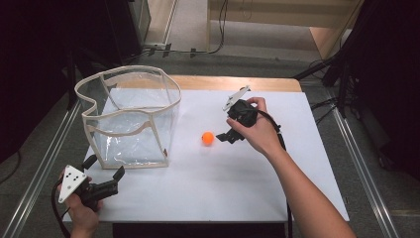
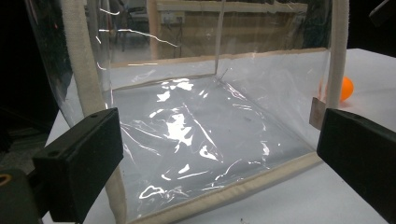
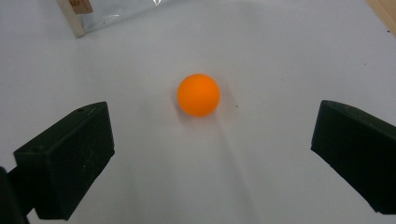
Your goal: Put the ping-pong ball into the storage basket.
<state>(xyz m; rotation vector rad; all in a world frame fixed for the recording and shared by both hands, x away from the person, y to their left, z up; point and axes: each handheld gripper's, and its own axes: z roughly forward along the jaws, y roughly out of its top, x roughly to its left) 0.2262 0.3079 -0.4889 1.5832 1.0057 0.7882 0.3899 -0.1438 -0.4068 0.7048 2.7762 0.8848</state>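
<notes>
A small orange ball (image 1: pixel 208 137) (image 3: pixel 198 94) lies on the white tabletop (image 1: pixel 223 188), right of a clear plastic bin with beige trim (image 1: pixel 129 116) (image 2: pixel 84 70). My right gripper (image 1: pixel 227 131) (image 3: pixel 215 135) hovers just right of the ball, open, with the ball ahead of its jaws and centred between them, untouched. Near the table's front left corner my left gripper (image 1: pixel 105 167) (image 2: pixel 219 140) is open and faces the bin's near wall with nothing in it. Through the bin's right edge the ball (image 2: pixel 346 88) shows again.
The bin stands upright and open-topped on the left half of the table, and a corner of it (image 3: pixel 77 14) lies beyond the ball. A wooden strip (image 1: pixel 237 83) runs along the far edge. Metal rails (image 1: pixel 44 163) flank the table.
</notes>
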